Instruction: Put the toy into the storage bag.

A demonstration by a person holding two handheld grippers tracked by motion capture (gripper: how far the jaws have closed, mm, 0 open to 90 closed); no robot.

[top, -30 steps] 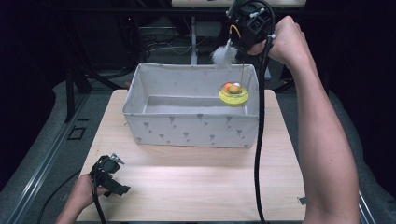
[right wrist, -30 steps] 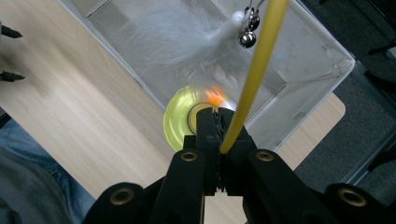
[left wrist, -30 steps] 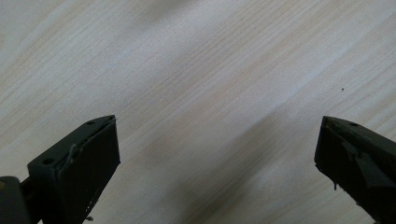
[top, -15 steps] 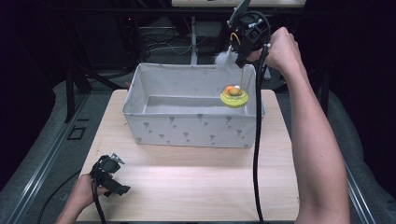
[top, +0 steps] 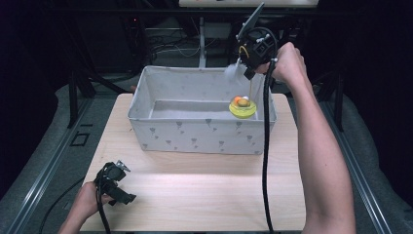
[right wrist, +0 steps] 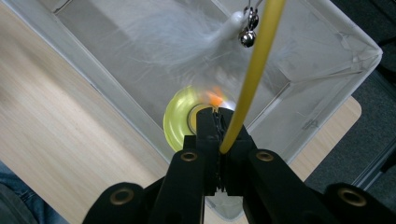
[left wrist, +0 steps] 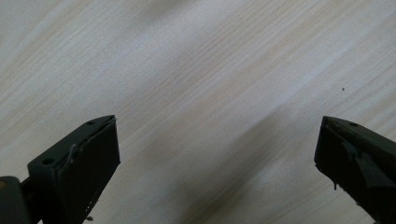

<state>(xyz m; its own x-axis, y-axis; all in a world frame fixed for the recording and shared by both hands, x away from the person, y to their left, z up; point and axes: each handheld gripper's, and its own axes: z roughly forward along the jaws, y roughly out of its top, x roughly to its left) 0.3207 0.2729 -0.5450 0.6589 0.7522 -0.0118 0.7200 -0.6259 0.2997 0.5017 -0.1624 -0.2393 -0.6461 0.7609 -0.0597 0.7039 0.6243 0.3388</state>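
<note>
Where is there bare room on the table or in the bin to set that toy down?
The bin floor is bare from its left wall across to the yellow toy, which crowds the right end under the right gripper. The table is free in front of the bin, between the left gripper and the person's right forearm.

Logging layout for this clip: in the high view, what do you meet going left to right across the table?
Left gripper resting on the table → fabric bin → yellow toy base → right gripper holding the yellow wand.
</note>
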